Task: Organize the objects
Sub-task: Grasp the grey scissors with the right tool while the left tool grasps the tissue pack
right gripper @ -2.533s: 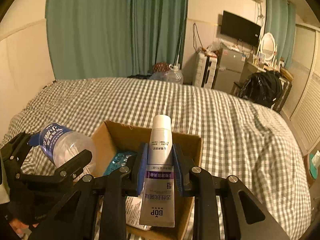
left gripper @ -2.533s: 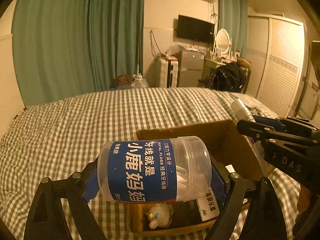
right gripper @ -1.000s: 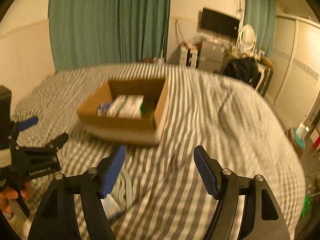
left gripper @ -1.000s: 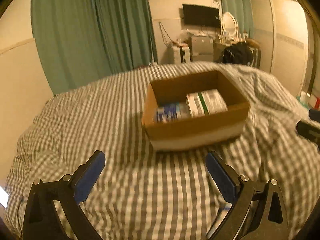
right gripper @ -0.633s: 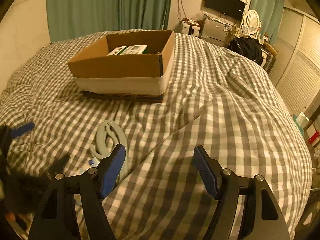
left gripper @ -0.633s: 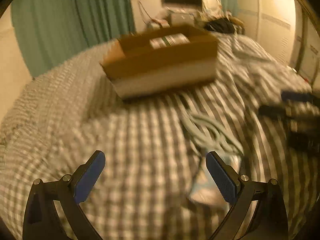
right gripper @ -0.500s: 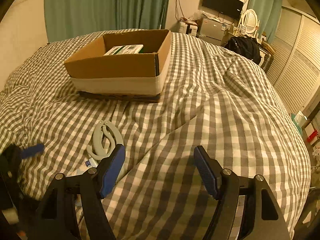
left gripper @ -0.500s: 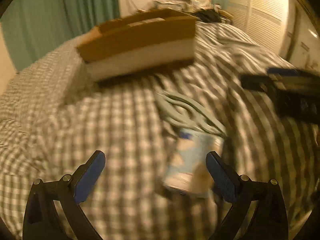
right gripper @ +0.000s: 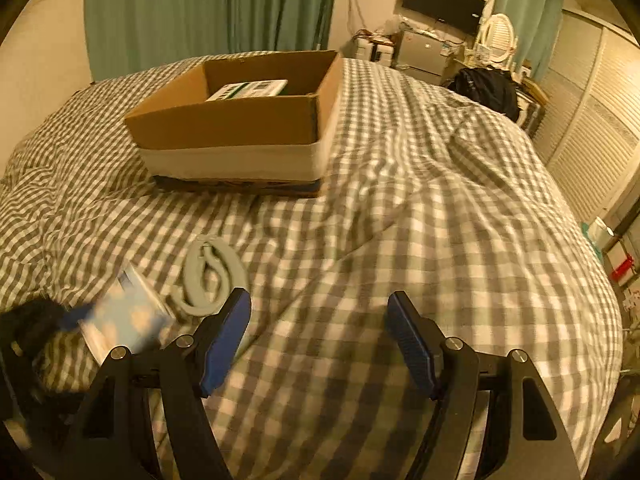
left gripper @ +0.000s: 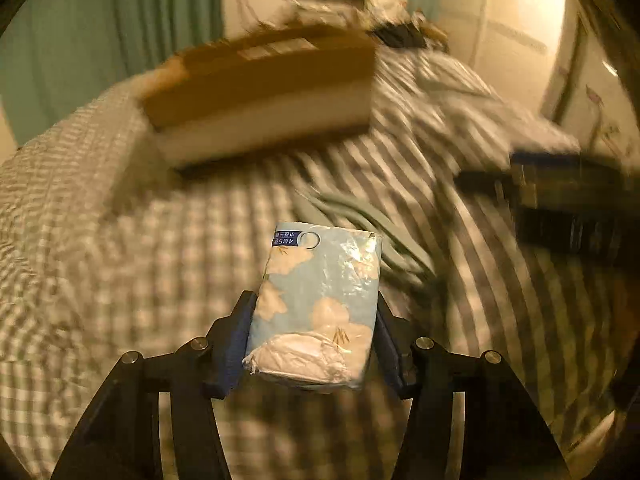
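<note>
Right wrist view: checked bed (right gripper: 440,208), largest thing here, carries everything. Cardboard box (right gripper: 240,128) sits toward the far edge of the bed, open top, a green-white carton (right gripper: 248,89) inside. Nearer, a grey looped cable (right gripper: 212,276) lies on the bedcover, well short of the box. Right gripper (right gripper: 318,340) hovers over bare bedcover, jaws spread wide, nothing between them. Left wrist view, blurred: left gripper (left gripper: 316,340) is clamped on the pale blue tissue pack (left gripper: 320,300), pads on both long sides, pack seemingly just off the bedcover near the front edge, cable just beyond it. Step in hand looks like pick done, carry to box starting. Next move needs lift above the box wall, then release inside; right gripper probably goes for the cable.
</note>
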The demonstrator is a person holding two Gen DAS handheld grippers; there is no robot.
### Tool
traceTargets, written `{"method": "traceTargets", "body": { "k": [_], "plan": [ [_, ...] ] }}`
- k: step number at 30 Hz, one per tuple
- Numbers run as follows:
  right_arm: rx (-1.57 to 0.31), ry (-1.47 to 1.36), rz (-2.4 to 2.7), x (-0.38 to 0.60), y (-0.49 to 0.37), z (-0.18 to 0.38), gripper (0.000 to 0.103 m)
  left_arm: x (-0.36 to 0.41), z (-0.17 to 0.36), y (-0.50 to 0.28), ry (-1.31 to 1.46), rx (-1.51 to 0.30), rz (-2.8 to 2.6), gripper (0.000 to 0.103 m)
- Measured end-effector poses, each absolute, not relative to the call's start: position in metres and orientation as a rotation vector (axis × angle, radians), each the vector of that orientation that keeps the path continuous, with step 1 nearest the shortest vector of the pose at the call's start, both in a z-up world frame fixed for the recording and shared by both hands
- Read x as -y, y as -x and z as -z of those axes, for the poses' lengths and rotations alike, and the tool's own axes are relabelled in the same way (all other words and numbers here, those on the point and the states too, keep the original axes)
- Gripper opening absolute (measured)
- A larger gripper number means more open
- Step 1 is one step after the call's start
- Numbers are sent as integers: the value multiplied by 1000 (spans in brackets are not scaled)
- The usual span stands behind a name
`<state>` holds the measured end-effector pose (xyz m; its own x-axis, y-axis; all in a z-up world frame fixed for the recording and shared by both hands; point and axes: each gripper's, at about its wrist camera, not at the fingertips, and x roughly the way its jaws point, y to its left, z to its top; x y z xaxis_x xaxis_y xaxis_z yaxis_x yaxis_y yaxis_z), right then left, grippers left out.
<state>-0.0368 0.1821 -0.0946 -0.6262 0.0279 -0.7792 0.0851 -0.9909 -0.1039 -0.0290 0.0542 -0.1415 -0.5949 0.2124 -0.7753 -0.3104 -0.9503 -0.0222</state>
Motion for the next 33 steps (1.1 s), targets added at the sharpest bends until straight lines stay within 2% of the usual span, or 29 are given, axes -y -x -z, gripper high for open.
{"method": "traceTargets", "body": {
  "k": [6, 9, 19, 20, 21, 23, 24, 30, 33],
  "plan": [
    [-234, -1376, 2660, -150, 47, 112, 71, -14, 138, 49, 1252, -174, -2737, 57],
    [-246, -1421, 2610, -134, 56, 129, 72, 0, 142, 58, 1288, -121, -2740, 57],
    [-242, -1547, 2513, -110, 80, 170, 73, 16, 153, 60, 1311, -99, -2721, 57],
    [-231, -1543, 2505, -110, 79, 169, 70, 16, 154, 60, 1313, -96, -2719, 57],
    [-217, -1542, 2503, -112, 77, 167, 61, 17, 154, 61, 1316, -88, -2716, 57],
    [-190, -1539, 2509, -115, 74, 164, 56, 17, 152, 60, 1314, -69, -2711, 57],
    [-172, -1537, 2513, -118, 71, 162, 42, 16, 150, 59, 1306, -68, -2710, 57],
    [-135, -1455, 2563, -126, 55, 141, 34, 11, 137, 48, 1264, -80, -2717, 57],
    [-121, -1401, 2577, -129, 49, 125, 16, 11, 129, 44, 1252, -61, -2726, 57]
  ]
}}
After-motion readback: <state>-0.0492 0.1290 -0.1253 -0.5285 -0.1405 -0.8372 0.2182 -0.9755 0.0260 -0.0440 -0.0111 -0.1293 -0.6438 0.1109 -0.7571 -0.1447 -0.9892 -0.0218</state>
